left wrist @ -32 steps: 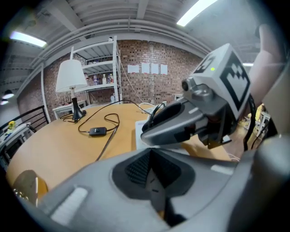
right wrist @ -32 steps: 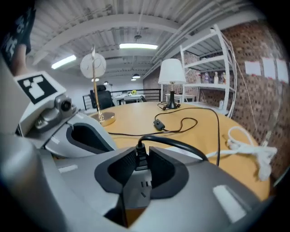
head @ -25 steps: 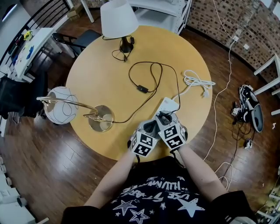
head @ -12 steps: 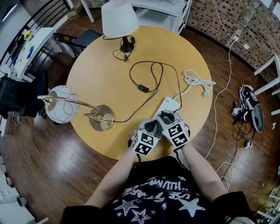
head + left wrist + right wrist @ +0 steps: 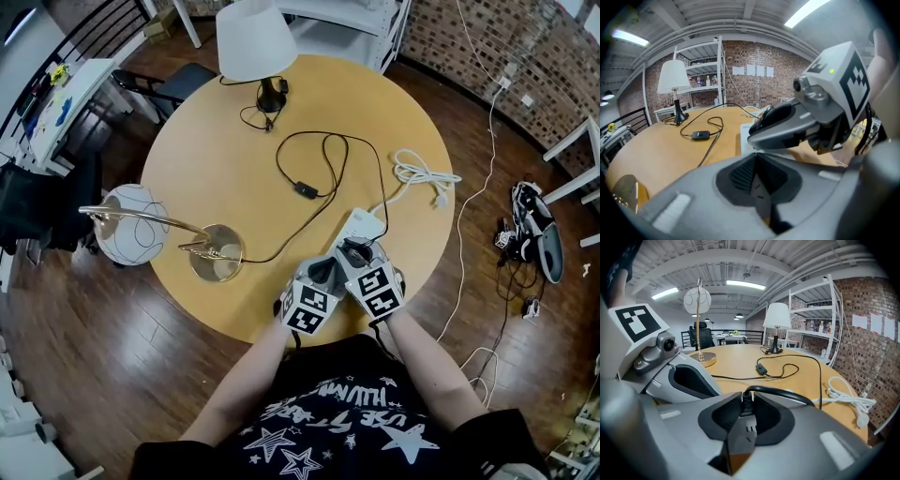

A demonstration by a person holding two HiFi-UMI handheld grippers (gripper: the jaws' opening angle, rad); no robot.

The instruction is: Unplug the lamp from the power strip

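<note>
**A:** Which step is judged to be in hand?

**B:** The grasp on the plug. On the round counter (image 5: pixel 216 178), near its edge in front of the person, the power strip (image 5: pixel 363 223) is laid. The gold lamp (image 5: pixel 217 255) is seen well to the left of the power strip. Its black cord (image 5: pixel 314 134) is traced through an inline switch (image 5: pixel 305 190) beyond the strip and back down to the end of the strip nearest the person.

**A:** How are the hand-held grippers placed?

**B:** The right hand-held gripper (image 5: pixel 353 251) is clenched on the black plug (image 5: pixel 746 403) directly over the power strip, and the cord is seen arching out from between its pads. The left hand-held gripper (image 5: pixel 756 159) is closed on nothing, its tips brought together just left of the power strip. Whether the strip is pressed down by it cannot be told.

**A:** Is the plug drawn out yet?

**B:** It is judged to be seated in the strip, since no gap above the strip is shown.

**A:** What is called for next?

**B:** A straight pull away from the face of the power strip, with a firm grip on the plug. The strip looks light and would probably be lifted along with the plug, so it should first be held down by the left hand-held gripper.
</note>
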